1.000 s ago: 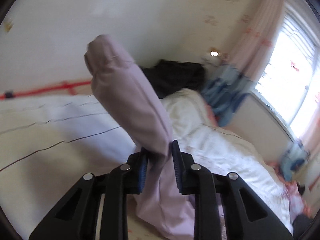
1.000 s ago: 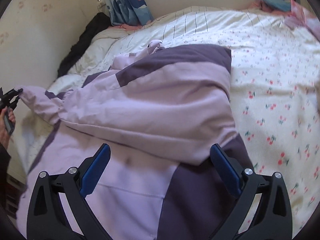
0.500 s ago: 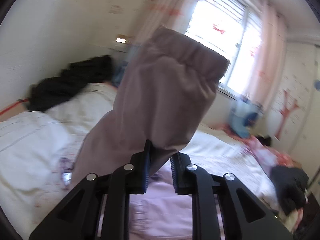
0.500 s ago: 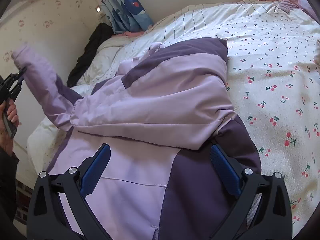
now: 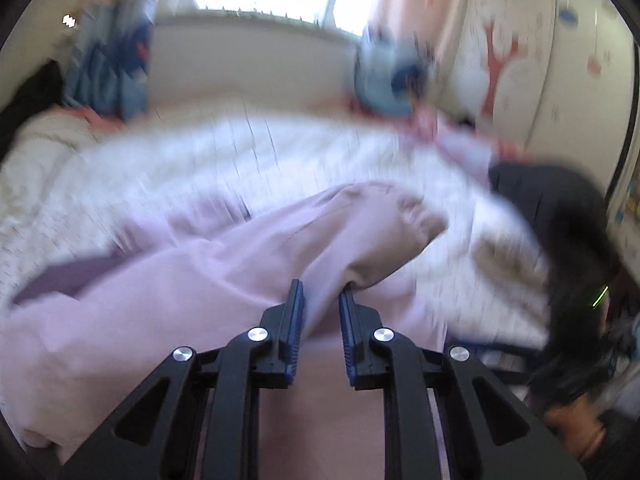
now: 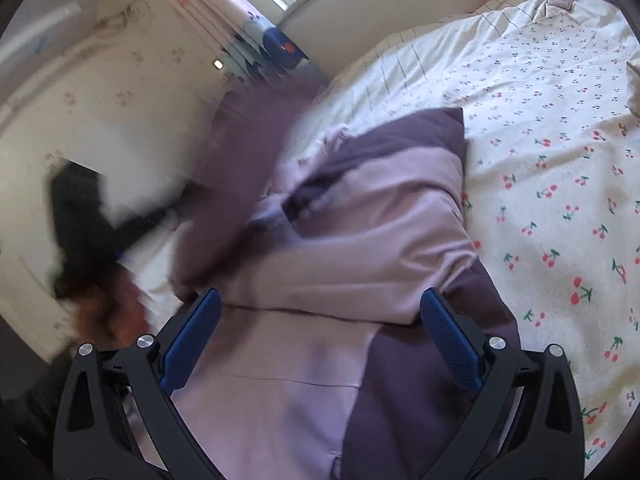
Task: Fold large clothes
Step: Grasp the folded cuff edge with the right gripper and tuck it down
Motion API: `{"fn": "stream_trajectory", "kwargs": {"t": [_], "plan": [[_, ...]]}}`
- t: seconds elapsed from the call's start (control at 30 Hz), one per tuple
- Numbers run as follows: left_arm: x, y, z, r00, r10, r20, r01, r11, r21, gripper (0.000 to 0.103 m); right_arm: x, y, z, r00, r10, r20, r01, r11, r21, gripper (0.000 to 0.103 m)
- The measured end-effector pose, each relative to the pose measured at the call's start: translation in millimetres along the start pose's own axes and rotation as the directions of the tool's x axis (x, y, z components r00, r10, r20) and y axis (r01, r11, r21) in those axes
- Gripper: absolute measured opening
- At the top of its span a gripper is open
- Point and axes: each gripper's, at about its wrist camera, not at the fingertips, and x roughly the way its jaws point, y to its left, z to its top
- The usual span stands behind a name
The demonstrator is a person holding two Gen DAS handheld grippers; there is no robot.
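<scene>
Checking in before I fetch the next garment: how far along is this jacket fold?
Done: one sleeve already lies folded across the jacket on the bed. In hand: the left claw is shut on the other sleeve, carrying it over the body. Left: laying that sleeve down and folding the body; the right claw is open, holding nothing.

Open right claw (image 6: pixel 320 334) over jacket (image 6: pixel 360 232)

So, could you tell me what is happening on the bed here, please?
A person is folding a lilac and purple jacket spread on a cherry-print bedspread. The left gripper is shut on the jacket's sleeve, holding it above the jacket's body; that view is blurred. The right gripper hovers open over the jacket's lower part, gripping nothing. The fold is not finished.
</scene>
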Motion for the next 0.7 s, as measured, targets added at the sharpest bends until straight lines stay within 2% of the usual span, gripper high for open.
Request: {"fn": "stream_trajectory", "kwargs": {"t": [0.07, 0.13, 0.17, 0.2, 0.23, 0.33, 0.37, 0.43, 0.5, 0.7], "plan": [[29, -12, -18, 0.995, 0.003, -0.097, 0.0, 0.999, 0.037, 0.019, -1, -2, 5, 1.0, 0.022, -0.005, -0.022, 1.0, 0.016, 0.096], [39, -20, -30, 0.99, 0.017, -0.138, -0.007, 0.997, 0.072, 0.021, 0, -4, 9, 1.0, 0.027, -0.014, -0.026, 0.999, 0.03, 0.096], [36, -22, -35, 0.989, 0.015, -0.145, -0.002, 0.996, 0.092, 0.03, 2, -5, 11, 0.999, 0.038, -0.021, -0.037, 0.999, 0.038, 0.096], [32, -23, -38, 0.989, 0.009, -0.15, 0.006, 0.995, 0.104, 0.049, 3, -5, 12, 0.999, 0.044, -0.023, -0.043, 0.998, 0.039, 0.096], [25, -25, -40, 0.989, 0.01, -0.15, 0.008, 0.993, 0.116, 0.056, 4, -4, 12, 0.998, 0.05, -0.024, -0.049, 0.998, 0.037, 0.096], [1, -24, -39, 0.993, 0.005, -0.114, 0.013, 0.989, 0.15, 0.058, 3, 8, 16, 0.998, 0.068, -0.015, -0.068, 0.997, -0.023, 0.096], [-3, -26, -38, 0.995, 0.005, -0.099, 0.01, 0.989, 0.151, 0.063, 2, 14, 19, 0.997, 0.081, -0.005, -0.081, 0.995, -0.056, 0.096], [-24, -14, -33, 0.999, 0.013, -0.046, -0.008, 0.993, 0.115, 0.067, 5, 21, 23, 0.997, 0.075, -0.009, -0.075, 0.993, -0.089, 0.096], [-36, 0, -30, 0.999, 0.027, -0.018, -0.026, 0.997, 0.072, 0.068, 18, 24, 29, 0.999, 0.01, -0.033, -0.014, 0.993, -0.114, 0.096], [-56, 43, -37, 0.998, 0.07, 0.001, -0.07, 0.996, -0.054, 0.071, 52, 13, 37, 0.996, -0.028, -0.082, 0.018, 0.992, -0.124, 0.094]]}}
